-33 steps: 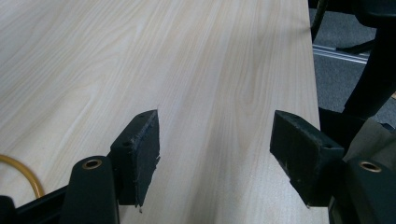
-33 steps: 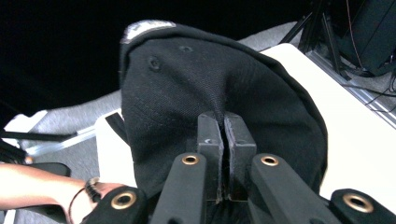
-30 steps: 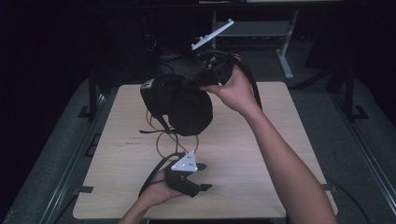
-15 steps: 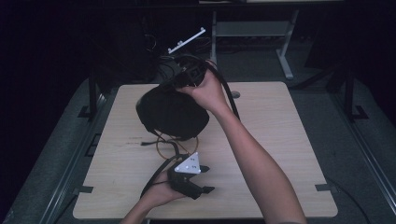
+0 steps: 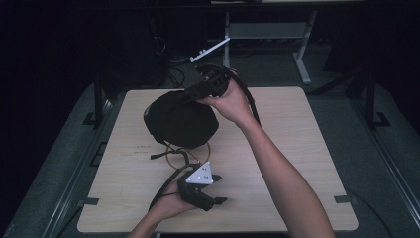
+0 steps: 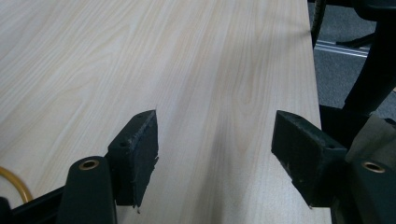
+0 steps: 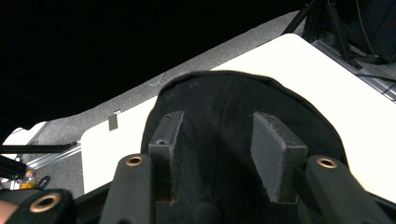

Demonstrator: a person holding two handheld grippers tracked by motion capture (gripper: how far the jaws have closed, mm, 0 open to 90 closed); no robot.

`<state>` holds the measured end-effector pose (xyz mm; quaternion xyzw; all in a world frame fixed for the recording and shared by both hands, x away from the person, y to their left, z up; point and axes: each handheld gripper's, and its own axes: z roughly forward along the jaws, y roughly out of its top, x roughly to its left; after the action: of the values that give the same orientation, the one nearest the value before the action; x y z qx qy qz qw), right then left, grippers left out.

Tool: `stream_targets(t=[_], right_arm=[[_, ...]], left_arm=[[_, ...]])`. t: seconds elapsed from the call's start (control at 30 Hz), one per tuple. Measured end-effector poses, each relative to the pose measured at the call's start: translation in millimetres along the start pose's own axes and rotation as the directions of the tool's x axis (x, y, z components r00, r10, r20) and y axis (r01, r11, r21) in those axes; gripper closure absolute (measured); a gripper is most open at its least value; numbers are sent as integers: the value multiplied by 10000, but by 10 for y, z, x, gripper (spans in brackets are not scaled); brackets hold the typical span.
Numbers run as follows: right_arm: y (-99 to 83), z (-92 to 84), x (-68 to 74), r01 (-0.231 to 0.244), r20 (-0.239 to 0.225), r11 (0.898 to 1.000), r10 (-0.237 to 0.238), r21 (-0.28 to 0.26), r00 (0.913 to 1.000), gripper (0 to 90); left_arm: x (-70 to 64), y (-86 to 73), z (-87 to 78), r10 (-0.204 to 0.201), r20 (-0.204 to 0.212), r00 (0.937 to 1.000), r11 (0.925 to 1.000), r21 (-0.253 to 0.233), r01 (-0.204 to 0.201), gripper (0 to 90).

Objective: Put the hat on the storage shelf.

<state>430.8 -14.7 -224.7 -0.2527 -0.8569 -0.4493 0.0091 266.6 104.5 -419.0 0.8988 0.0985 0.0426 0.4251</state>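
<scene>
One pale wood-grain bench [image 5: 297, 148] stands in a dark room, grey carpet floor [image 5: 386, 148] around it. Round black fabric cap [image 5: 181, 119] sits left of centre near the far edge, its rear side under the right claw [image 5: 190, 94], whose jaws have just been opening and stand apart over the cloth, not pinching. Left claw [image 6: 215, 149] rests near the front edge, spread, nothing between. Thin yellow-brown ring cord [image 5: 171, 156] lies between. Right half of bench is bare.
</scene>
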Motion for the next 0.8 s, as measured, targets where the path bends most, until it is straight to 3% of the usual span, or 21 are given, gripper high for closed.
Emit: stream_targets(t=[0.33,0.8], right_arm=[[-207,-223,-151,-399,90,9982,403,-454,9991,466],[-361,-413,-272,-708,375,9963,727,-482,9967,436]], left_arm=[[9,-42,-24,-112,-102,9999,9999,44,112,287],[18,-57,-34,-319,-112,9994,9994,-106,318,280]])
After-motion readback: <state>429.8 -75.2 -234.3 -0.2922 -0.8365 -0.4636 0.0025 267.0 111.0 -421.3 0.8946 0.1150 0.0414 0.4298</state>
